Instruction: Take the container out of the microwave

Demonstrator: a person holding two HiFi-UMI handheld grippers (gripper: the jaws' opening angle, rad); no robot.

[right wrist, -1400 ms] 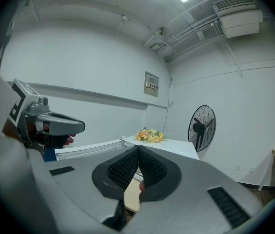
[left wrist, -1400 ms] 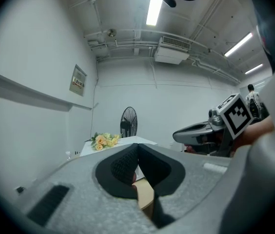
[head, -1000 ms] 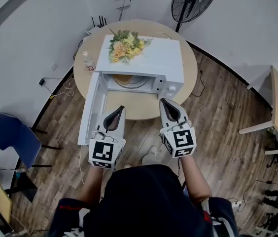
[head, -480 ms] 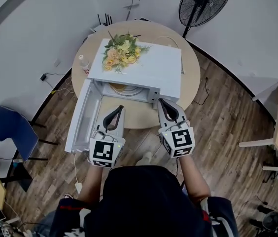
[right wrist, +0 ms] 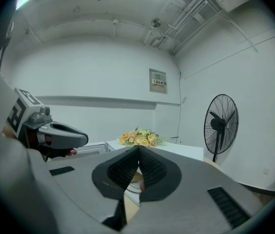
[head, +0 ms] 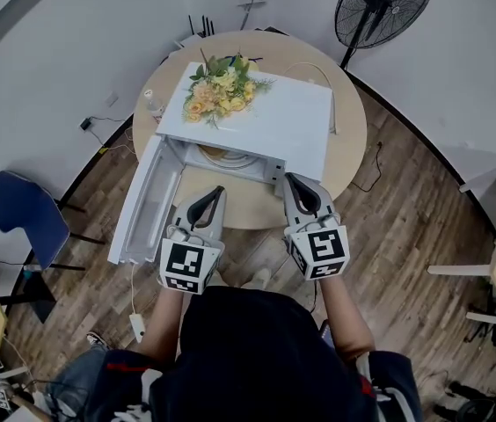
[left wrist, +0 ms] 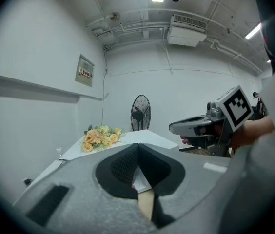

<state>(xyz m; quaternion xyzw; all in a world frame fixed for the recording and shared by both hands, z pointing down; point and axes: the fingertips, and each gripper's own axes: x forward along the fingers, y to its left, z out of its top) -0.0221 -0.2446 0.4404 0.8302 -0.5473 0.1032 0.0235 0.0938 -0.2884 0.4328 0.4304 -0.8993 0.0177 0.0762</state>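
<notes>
A white microwave [head: 274,121] stands on a round wooden table [head: 349,134], its door [head: 147,202] swung wide to the left. Inside, a tan container [head: 216,155] rests on the pale turntable, mostly hidden under the top. My left gripper [head: 216,192] is shut and empty, hovering over the table edge just before the open cavity. My right gripper [head: 291,181] is also shut and empty, its tips near the microwave's front right corner. The left gripper view shows its own shut jaws [left wrist: 137,146] and the right gripper [left wrist: 198,126]; the right gripper view shows its shut jaws [right wrist: 138,148].
A bunch of yellow flowers [head: 217,84] lies on the microwave's top. A small bottle [head: 152,102] stands at the table's left edge. A floor fan [head: 382,9] is behind the table, a blue chair [head: 21,214] to the left, cables on the wooden floor.
Both grippers have come closer to the microwave's open front, still shut. The head view has shifted, so the microwave and table sit more to the right.
</notes>
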